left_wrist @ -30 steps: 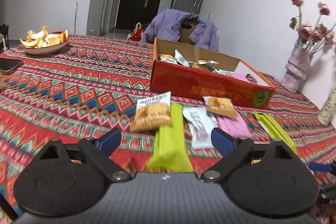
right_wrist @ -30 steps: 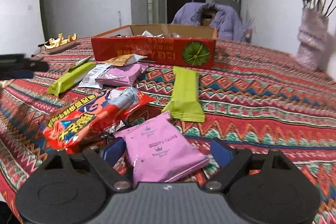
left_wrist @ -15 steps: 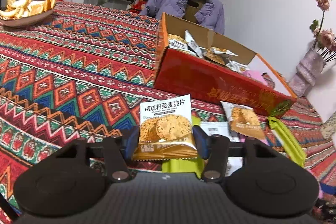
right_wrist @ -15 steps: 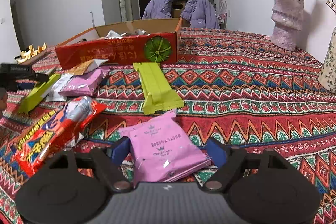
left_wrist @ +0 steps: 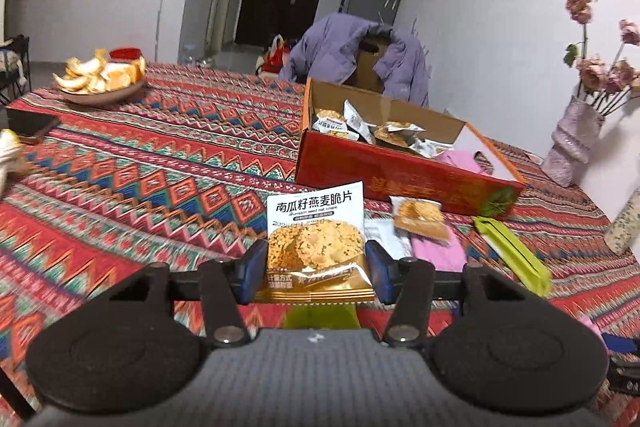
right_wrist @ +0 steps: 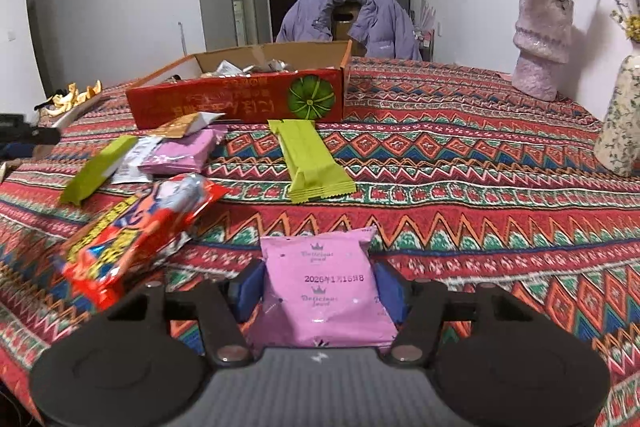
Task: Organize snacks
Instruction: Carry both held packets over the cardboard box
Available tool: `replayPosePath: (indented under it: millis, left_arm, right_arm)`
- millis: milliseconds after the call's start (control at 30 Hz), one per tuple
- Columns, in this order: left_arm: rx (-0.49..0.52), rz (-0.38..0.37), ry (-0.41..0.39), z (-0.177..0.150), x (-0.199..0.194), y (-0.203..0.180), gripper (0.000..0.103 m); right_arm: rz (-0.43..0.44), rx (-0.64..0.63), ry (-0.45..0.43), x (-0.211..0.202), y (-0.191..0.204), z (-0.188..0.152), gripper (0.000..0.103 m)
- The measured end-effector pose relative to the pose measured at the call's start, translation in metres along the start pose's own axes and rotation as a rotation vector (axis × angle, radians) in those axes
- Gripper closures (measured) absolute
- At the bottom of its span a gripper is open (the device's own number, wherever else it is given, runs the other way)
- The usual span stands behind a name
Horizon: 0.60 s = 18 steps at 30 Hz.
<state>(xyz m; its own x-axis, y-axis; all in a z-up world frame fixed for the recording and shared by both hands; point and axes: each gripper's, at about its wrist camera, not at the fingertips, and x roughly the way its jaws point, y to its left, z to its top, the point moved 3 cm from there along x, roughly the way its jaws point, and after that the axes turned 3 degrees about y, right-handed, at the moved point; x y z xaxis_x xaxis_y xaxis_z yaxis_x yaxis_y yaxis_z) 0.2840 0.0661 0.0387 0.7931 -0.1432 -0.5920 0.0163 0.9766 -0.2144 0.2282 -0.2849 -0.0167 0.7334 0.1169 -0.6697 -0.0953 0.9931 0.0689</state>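
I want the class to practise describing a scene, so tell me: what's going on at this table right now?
A person is sorting snacks with a handheld gripper in each hand. The left gripper is clamped on an oat crisp packet, held clear of the patterned tablecloth. The right gripper has just been closing its jaws around a pink packet, and its pads now touch the packet's sides. The open red box beyond already holds several packets, while green bars and other snacks lie loose in front of it.

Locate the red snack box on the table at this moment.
In the right wrist view the red box stands at the table's far side, left of centre, just behind the green bar and pink packets.
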Motion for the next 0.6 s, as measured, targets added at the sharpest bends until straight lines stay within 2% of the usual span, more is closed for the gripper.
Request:
replayPosePath:
  millis: [167,300,433,600]
  left_arm:
    - [0.026,0.018,-0.074,-0.027,-0.066,-0.014,0.050]
    - [0.032,0.022,-0.075,-0.056,-0.102,-0.018,0.050]
    - [0.025,0.025,-0.079,-0.069,-0.118,-0.020,0.050]
    - [0.045,0.022,-0.111,-0.067,-0.127,-0.026,0.050]
  right_arm:
    - [0.027,-0.039,-0.070,-0.047,0.016,-0.006,0.043]
    - [0.054,-0.040,-0.104,-0.085,0.021,-0.014,0.043]
    - [0.051,-0.036,-0.136,-0.104,0.019,-0.018,0.043]
    - [0.051,-0.052,-0.164,-0.110,0.023,-0.015,0.043]
